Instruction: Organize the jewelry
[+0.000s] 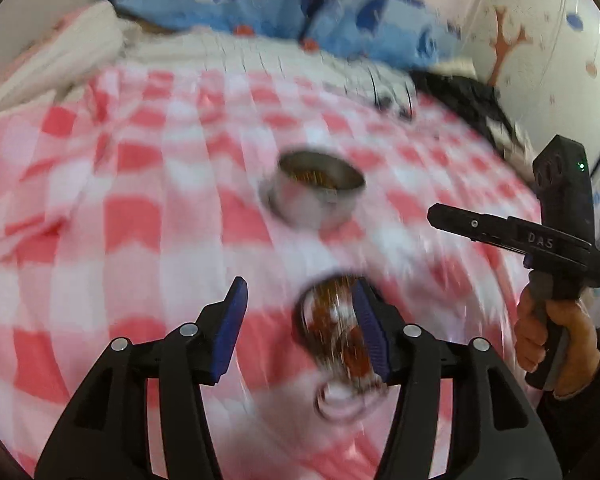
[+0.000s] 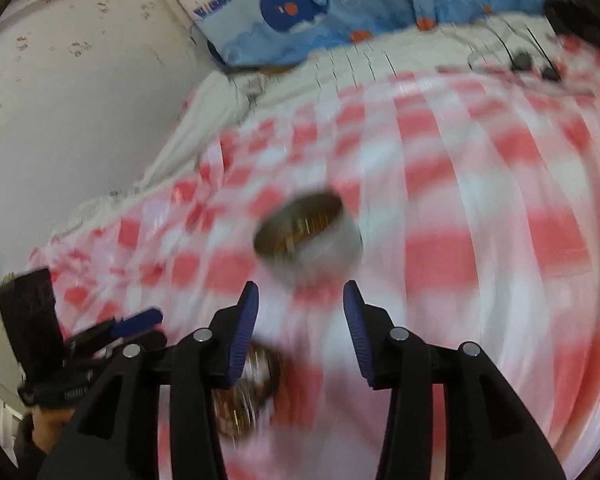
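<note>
Both hand-held grippers gape, empty: left hand-held gripper (image 1: 300,320) nearer the jewelry (image 1: 335,332) at three o'clock; right hand-held gripper (image 2: 300,320) faces the tin (image 2: 307,236) at twelve.

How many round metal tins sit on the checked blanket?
1 clear: the open tin mid-blanket, ahead of both tools. The blurred pile of rings nearer the left tool may hide another.
</note>
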A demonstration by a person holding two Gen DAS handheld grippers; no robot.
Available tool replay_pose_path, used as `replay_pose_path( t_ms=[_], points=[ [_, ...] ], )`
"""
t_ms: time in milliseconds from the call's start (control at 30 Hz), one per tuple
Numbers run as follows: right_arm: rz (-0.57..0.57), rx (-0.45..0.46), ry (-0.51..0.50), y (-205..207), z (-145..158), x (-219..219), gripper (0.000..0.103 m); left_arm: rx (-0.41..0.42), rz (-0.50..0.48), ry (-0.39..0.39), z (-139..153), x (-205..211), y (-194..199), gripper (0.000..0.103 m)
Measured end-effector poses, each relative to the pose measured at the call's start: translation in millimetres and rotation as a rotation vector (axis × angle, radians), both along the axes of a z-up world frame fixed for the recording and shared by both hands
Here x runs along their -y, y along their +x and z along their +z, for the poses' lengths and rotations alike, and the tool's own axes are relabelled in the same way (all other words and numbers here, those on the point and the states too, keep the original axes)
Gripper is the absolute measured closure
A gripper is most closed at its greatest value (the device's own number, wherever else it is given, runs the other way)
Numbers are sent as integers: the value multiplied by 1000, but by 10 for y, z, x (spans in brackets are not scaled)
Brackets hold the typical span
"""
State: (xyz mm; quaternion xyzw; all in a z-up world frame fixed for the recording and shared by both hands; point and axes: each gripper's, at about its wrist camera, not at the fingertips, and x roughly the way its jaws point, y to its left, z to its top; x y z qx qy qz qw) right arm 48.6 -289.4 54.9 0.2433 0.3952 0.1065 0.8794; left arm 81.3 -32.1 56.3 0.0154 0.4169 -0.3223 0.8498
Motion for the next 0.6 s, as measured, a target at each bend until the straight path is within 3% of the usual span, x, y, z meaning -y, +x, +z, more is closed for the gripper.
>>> replay_pose_path(
  t_ms=[100,200,333,533,600],
  points=[
    [27,-45,85,47,-126,-13,59,68,-91,44,76,123,-145,51],
    [12,-45,64,71,-158,-32,49,84,-159,50,69,202,-237,51],
    [14,-66,107,78,-221,-4,48,103,-202,118,-1,337,-285,51],
    [25,-75,103,91,-220,15,46,65,-259,157,-7,265,-291,51],
    [23,-76,105,93,-218,21,39,43,-283,171,-38,173,-310,51]
  ],
)
